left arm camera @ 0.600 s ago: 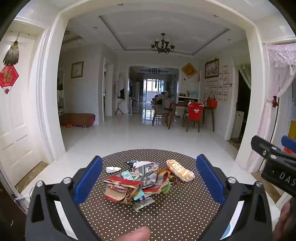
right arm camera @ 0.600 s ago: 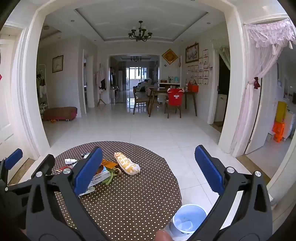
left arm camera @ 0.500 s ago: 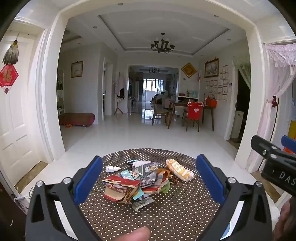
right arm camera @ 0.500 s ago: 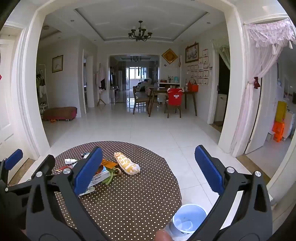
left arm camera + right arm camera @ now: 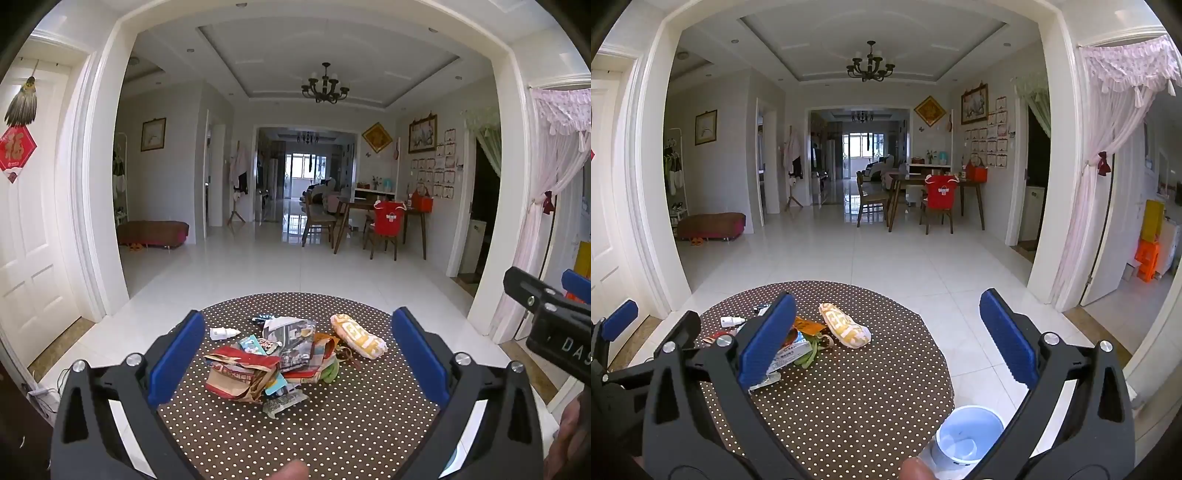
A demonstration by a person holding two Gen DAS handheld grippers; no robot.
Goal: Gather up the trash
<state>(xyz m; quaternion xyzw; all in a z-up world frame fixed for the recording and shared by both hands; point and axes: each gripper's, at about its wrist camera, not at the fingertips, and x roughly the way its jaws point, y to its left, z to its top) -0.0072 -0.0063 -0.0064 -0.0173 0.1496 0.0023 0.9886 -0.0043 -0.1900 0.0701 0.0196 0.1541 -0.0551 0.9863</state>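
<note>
Left gripper (image 5: 297, 354) and right gripper (image 5: 886, 332) both spread wide, empty; trash pile (image 5: 275, 360) lower centre on dotted table (image 5: 332, 424).

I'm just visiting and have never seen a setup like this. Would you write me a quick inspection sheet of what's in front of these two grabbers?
Surface: round table with a brown polka-dot cloth.
Job's things: pile of wrappers; yellow packet and small white bottle lying apart; pale blue bin on the floor beside the table.
Clutter: nothing seen.
Grippers: left gripper and right gripper both open, holding nothing.
Cables: wires on the floor at left.
Surroundings: tiled hall, chandelier, dining table with chairs.
</note>
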